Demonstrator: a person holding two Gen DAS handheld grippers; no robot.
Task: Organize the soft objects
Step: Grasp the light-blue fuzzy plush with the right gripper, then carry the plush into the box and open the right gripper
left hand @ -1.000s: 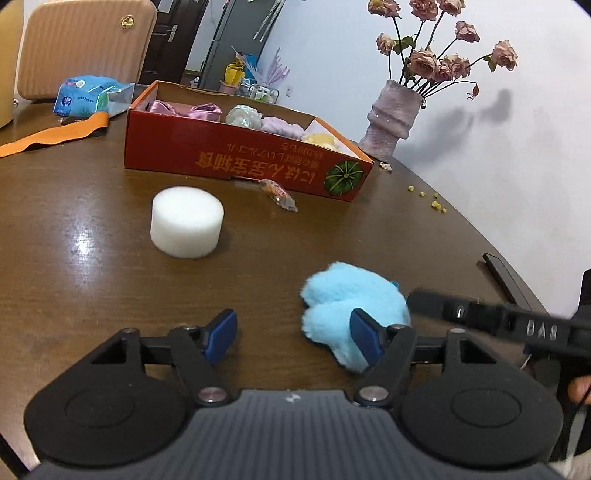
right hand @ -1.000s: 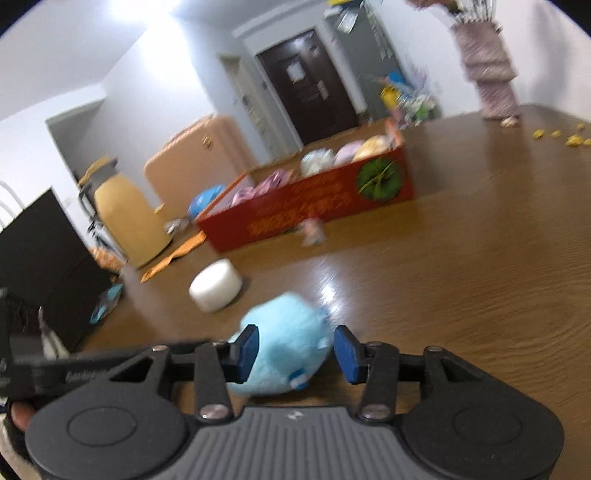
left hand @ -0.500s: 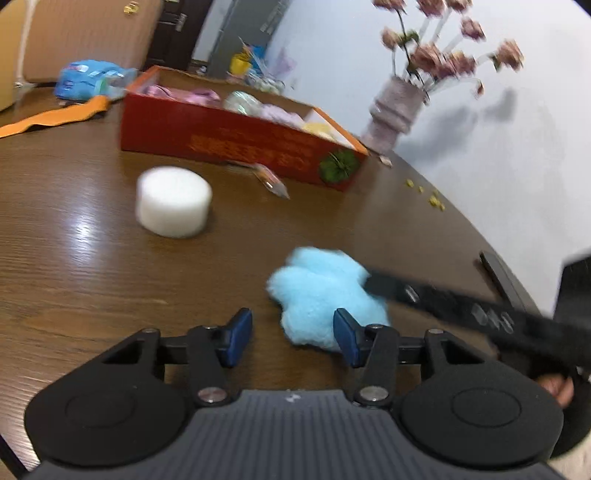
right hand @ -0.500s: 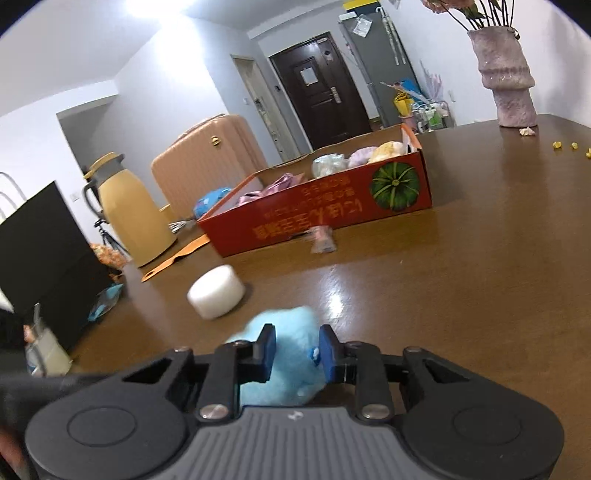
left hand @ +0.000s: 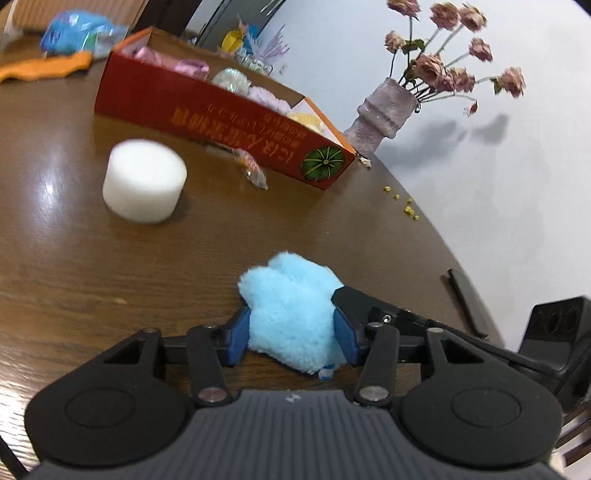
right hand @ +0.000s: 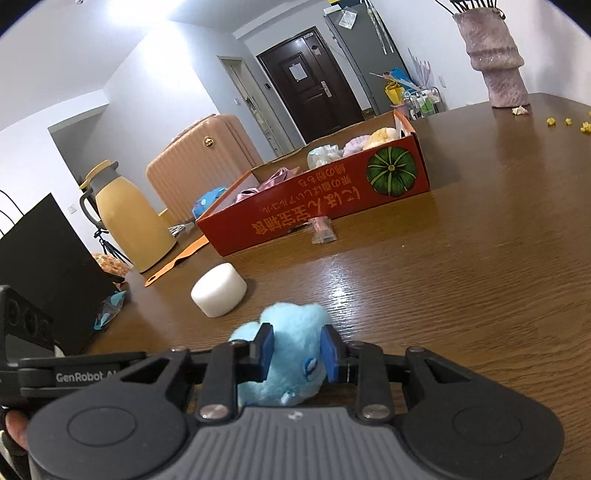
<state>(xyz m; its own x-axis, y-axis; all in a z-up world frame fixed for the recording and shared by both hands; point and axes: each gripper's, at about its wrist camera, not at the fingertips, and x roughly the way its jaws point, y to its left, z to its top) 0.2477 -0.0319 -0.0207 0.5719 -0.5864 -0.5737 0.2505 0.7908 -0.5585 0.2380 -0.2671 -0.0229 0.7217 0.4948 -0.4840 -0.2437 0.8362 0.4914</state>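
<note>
A fluffy light-blue plush toy (left hand: 291, 314) lies on the brown wooden table near its front edge. My left gripper (left hand: 291, 334) is shut on the plush, its blue pads pressing both sides. My right gripper (right hand: 297, 350) is also shut on the same plush (right hand: 291, 332) from the other side. A white foam cylinder (left hand: 144, 180) stands on the table to the left; it also shows in the right wrist view (right hand: 218, 289). A red cardboard box (left hand: 207, 107) farther back holds several soft items; it shows too in the right wrist view (right hand: 321, 206).
A small wrapped candy (left hand: 253, 171) lies in front of the box. A pink vase with dried roses (left hand: 384, 112) stands behind the box's right end. A yellow jug (right hand: 129, 218), an orange strip (right hand: 177, 262) and a blue packet (left hand: 74, 31) sit at the far left.
Both grippers have closed on the blue plush: the right first, then the left moved in around it and shut. The plush has not left the table.
</note>
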